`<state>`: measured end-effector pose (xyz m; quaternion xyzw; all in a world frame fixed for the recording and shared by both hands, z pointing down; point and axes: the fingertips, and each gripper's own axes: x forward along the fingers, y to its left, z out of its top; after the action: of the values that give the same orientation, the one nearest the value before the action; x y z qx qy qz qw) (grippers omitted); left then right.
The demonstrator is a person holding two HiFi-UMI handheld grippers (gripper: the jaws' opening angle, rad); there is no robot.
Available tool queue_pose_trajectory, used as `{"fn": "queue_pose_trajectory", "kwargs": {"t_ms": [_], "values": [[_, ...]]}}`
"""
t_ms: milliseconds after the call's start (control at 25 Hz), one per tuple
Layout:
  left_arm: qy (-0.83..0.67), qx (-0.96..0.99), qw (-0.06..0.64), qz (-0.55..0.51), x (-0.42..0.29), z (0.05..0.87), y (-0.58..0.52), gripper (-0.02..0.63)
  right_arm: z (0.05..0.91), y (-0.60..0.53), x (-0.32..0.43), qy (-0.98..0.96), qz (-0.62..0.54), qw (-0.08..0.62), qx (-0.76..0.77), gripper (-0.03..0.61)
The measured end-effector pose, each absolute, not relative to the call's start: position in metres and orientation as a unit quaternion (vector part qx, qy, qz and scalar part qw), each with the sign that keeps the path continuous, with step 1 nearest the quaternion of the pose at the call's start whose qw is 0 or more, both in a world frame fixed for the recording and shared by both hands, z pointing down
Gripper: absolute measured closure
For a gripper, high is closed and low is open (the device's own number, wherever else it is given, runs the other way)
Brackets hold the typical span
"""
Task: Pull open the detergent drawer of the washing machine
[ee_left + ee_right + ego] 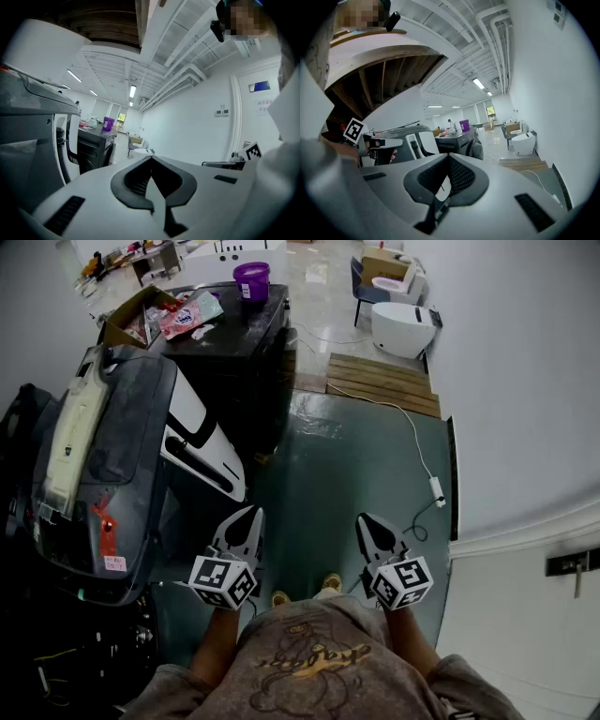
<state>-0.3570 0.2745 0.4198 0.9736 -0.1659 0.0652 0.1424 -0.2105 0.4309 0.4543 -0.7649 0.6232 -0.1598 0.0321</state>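
The glossy dark green floor (pixel 356 465) takes up most of the head view. Next biggest is the washing machine (pixel 122 427) on the person's left, with a dusty-looking dark grey top and rounded corners. Its white door (pixel 202 442) with a dark window hangs open toward the middle. A long cream strip (pixel 75 442) runs along the far side of the top, but honestly I can't pick out the detergent drawer itself. Behind it is a boxy black machine (pixel 234 343), then a slatted wooden pallet (pixel 382 382) and a smooth white toilet (pixel 403 326).

The left gripper (pixel 253 512) has its jaws pressed together with nothing between them. It hangs over the floor, near the washer's front but not touching it. The right gripper (pixel 364 519) is the same: fully closed, empty, ribbed black pads meeting at the tip. Both have matte grey shells.

The small stuff is a purple bucket (pixel 251 279) and a thin white cable (pixel 412 437).
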Motion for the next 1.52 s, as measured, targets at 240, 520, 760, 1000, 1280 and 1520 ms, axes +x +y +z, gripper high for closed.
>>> {"fn": "queue_pose_trajectory", "kwargs": {"t_ms": [240,520,760,1000,1280,1520], "values": [[-0.178,0.97,0.148,0.067,-0.346,0.419,0.282,0.591,0.453,0.434,-0.195,0.625,-0.161,0.045,-0.763,0.575],[-0.198,0.968,0.141,0.067,-0.322,0.425,0.298,0.591,0.466,0.45,-0.167,0.638,-0.173,0.051,-0.749,0.575],[-0.21,0.966,0.135,0.064,-0.296,0.426,0.309,0.591,0.472,0.457,-0.142,0.652,-0.179,0.054,-0.735,0.575],[-0.213,0.966,0.131,0.064,-0.275,0.428,0.301,0.591,0.477,0.446,-0.124,0.658,-0.186,0.07,-0.727,0.575],[-0.2,0.968,0.134,0.065,-0.237,0.437,0.272,0.591,0.486,0.426,-0.09,0.644,-0.191,0.076,-0.737,0.575],[-0.192,0.969,0.141,0.07,-0.198,0.441,0.222,0.591,0.489,0.384,-0.055,0.635,-0.194,0.075,-0.744,0.575]]}}
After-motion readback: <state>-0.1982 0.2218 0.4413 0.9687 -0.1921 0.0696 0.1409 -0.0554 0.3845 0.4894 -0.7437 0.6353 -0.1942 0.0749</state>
